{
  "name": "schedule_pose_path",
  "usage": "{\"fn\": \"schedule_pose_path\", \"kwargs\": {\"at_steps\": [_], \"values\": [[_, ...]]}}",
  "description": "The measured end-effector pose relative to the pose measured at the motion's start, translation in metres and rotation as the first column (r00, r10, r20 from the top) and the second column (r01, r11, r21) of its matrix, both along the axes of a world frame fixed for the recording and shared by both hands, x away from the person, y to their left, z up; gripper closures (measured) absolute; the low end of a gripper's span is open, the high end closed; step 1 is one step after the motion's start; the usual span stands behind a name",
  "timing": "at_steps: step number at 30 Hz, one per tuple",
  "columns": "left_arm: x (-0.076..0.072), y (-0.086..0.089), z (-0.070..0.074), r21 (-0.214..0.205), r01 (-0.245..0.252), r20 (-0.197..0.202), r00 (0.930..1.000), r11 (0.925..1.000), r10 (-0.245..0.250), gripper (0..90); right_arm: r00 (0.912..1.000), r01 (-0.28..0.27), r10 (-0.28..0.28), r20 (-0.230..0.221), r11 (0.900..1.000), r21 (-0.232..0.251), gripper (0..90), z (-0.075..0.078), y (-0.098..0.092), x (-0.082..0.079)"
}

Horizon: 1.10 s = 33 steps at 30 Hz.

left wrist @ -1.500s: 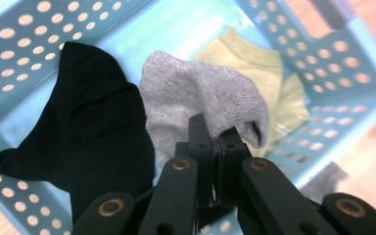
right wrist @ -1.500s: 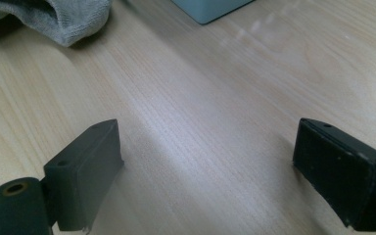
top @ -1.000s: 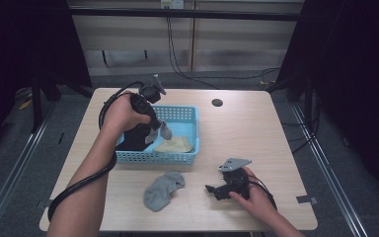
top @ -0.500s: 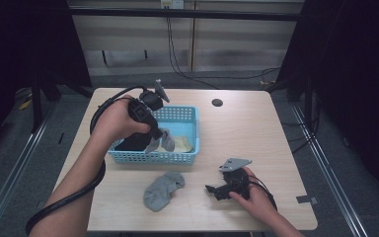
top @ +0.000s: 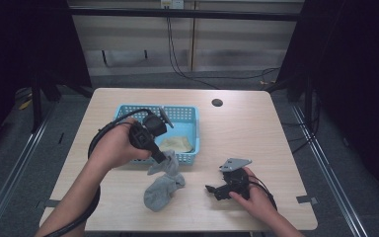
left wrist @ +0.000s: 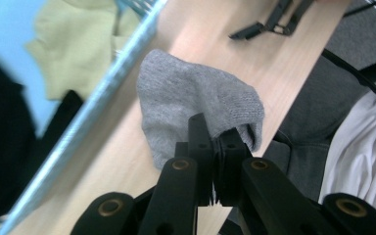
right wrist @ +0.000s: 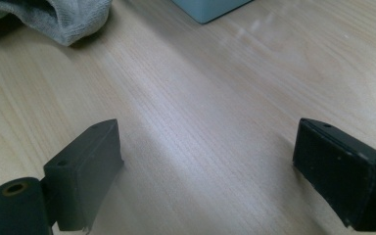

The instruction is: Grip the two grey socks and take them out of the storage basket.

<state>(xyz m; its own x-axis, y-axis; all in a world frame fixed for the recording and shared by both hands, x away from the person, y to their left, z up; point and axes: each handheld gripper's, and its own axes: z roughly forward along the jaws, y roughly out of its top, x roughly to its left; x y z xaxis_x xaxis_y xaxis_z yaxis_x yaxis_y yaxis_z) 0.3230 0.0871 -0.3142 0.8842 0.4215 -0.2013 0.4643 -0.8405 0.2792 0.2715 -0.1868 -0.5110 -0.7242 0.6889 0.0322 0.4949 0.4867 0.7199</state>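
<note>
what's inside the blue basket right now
In the blue basket lie a pale yellow cloth and something black. The left gripper and the hand cover the basket's near left part, so anything else there is hidden.

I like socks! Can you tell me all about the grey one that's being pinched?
The pinched grey sock is soft, knitted and rumpled. The left gripper has its jaws shut on one edge, holding it just outside the blue basket. It dangles toward another grey sock lying on the wooden table.
</note>
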Motion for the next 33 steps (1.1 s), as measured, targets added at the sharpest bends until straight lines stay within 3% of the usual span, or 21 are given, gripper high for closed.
{"fn": "schedule_pose_path", "kwargs": {"at_steps": [2, 4, 5, 8, 16, 20, 30, 33], "values": [[-0.003, -0.001, -0.01, -0.012, -0.006, -0.001, 1.0, 0.9999, 0.006, 84.2, 1.0, 0.0, 0.0, 0.0, 1.0, 0.0, 10.4, 0.0, 0.0, 0.0], [-0.003, 0.001, -0.018, -0.015, -0.021, 0.013, 0.9997, 0.9997, 0.021, 69.4, 1.0, -0.001, 0.001, 0.001, 1.0, 0.001, 10.4, 0.0, 0.0, 0.0], [-0.003, 0.002, -0.021, -0.011, -0.03, 0.016, 0.9994, 0.9995, 0.031, 67.7, 1.0, 0.0, 0.0, 0.0, 1.0, 0.0, 10.4, 0.0, 0.0, 0.0], [-0.003, 0.009, -0.028, -0.045, -0.07, 0.018, 0.9973, 0.9965, 0.071, 51.4, 1.0, -0.001, 0.001, 0.002, 1.0, 0.0, 10.4, 0.0, 0.0, 0.0], [-0.007, 0.037, -0.047, -0.033, -0.146, 0.044, 0.9881, 0.9888, 0.147, 45.3, 1.0, -0.001, 0.001, 0.001, 1.0, 0.0, 10.4, 0.0, 0.0, 0.0], [-0.012, 0.052, -0.062, -0.057, -0.182, 0.052, 0.9815, 0.9817, 0.185, 42.2, 1.0, -0.001, 0.001, -0.003, 1.0, -0.001, 10.4, 0.0, 0.0, 0.0], [-0.013, 0.083, -0.101, -0.064, -0.256, 0.048, 0.9646, 0.9645, 0.259, 39.0, 1.0, -0.002, 0.002, -0.002, 1.0, -0.001, 10.4, 0.0, 0.0, 0.0], [-0.012, 0.088, -0.108, -0.028, -0.268, 0.053, 0.9616, 0.963, 0.269, 37.7, 1.0, -0.002, 0.002, -0.002, 1.0, -0.001, 10.4, 0.0, 0.0, 0.0]]}}
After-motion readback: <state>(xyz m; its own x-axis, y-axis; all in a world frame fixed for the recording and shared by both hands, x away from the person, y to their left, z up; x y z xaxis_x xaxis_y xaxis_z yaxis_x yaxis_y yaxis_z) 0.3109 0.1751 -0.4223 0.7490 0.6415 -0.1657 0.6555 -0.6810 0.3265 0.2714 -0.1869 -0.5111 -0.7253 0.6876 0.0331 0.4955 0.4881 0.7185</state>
